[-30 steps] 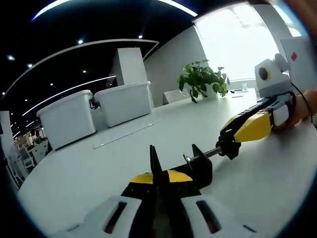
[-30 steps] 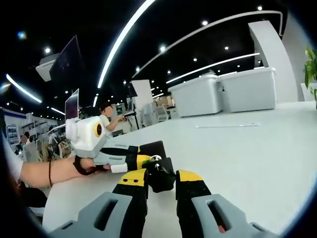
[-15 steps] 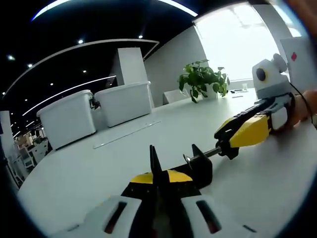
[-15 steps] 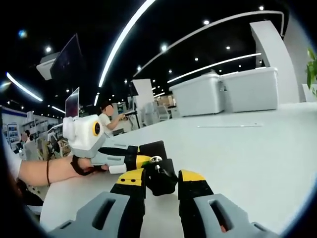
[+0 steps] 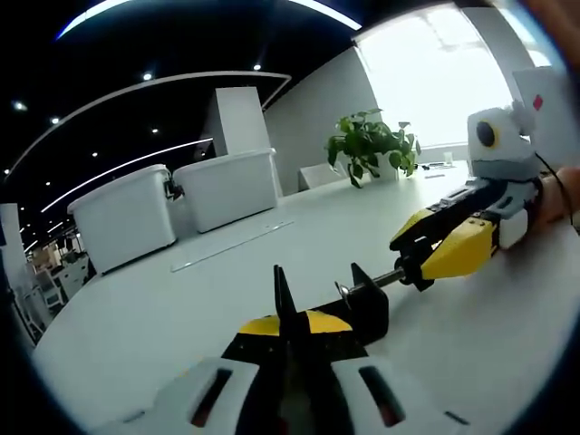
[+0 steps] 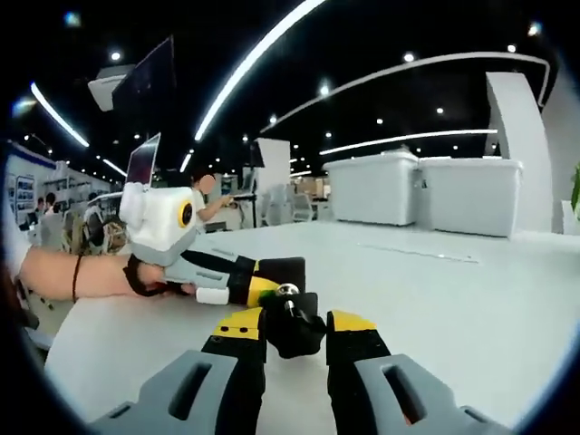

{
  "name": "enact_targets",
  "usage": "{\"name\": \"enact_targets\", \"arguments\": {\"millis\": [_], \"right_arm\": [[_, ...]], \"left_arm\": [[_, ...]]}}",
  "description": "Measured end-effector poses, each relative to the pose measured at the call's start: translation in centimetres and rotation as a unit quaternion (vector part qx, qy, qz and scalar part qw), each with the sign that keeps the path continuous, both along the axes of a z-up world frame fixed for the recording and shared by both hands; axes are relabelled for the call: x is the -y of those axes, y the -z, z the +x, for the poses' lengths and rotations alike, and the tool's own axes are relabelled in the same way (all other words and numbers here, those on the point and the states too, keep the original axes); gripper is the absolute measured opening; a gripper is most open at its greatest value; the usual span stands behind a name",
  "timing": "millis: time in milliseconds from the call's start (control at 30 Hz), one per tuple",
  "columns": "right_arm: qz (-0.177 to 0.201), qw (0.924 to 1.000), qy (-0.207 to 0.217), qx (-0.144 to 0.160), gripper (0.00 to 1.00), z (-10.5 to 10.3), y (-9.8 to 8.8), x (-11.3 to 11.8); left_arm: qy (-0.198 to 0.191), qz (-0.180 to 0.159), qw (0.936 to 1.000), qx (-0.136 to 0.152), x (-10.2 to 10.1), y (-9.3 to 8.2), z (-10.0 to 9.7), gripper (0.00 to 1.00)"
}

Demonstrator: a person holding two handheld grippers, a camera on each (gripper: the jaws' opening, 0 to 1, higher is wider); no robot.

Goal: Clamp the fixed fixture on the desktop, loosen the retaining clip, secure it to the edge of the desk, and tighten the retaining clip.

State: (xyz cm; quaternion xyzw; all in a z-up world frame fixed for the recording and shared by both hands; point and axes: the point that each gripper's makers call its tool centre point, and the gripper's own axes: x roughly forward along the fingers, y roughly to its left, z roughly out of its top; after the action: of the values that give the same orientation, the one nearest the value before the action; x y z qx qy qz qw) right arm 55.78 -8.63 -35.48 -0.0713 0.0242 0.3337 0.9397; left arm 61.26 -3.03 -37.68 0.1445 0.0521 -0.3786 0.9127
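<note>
— Where's the clamp?

— On the white bench [image 5: 163, 308], near its middle. The left tongs [image 5: 288, 313] are pinched tight on the black clamp [image 5: 362, 304]; their tips meet around it.

— And the right tongs?

— The right tongs [image 6: 294, 331] sit narrow on the screw knob [image 6: 292, 324] at the clamp's end, jaws touching it on both sides.

— Anything else?

— Two white bins [image 5: 172, 208] and a plant [image 5: 370, 145] stand well back on the bench.

Open-plan office — strip lights [image 6: 263, 54] glowing overhead, monitors [image 6: 143, 161] standing at workstations, potted plant [image 5: 370, 145] sitting on white desk [image 5: 227, 272].
</note>
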Motion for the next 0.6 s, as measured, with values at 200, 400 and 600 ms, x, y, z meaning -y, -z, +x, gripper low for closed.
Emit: {"name": "enact_targets", "arguments": {"millis": [200,400,600], "right_arm": [[-0.193,0.9717,0.006,0.137,0.24,-0.8,-0.2,-1.0],[-0.220,0.9626,0.010,0.158,0.24,-1.4,-0.4,-1.1],[-0.251,0.9516,0.012,0.177,0.24,-1.2,-0.3,-1.3]], "left_arm": [[0.001,0.002,1.0000,0.003,0.1,-0.2,-1.3,0.07],[0.000,0.002,1.0000,0.003,0.2,-0.2,-1.7,0.07],[-0.001,0.005,1.0000,0.006,0.1,-0.2,-1.4,0.07]]}}
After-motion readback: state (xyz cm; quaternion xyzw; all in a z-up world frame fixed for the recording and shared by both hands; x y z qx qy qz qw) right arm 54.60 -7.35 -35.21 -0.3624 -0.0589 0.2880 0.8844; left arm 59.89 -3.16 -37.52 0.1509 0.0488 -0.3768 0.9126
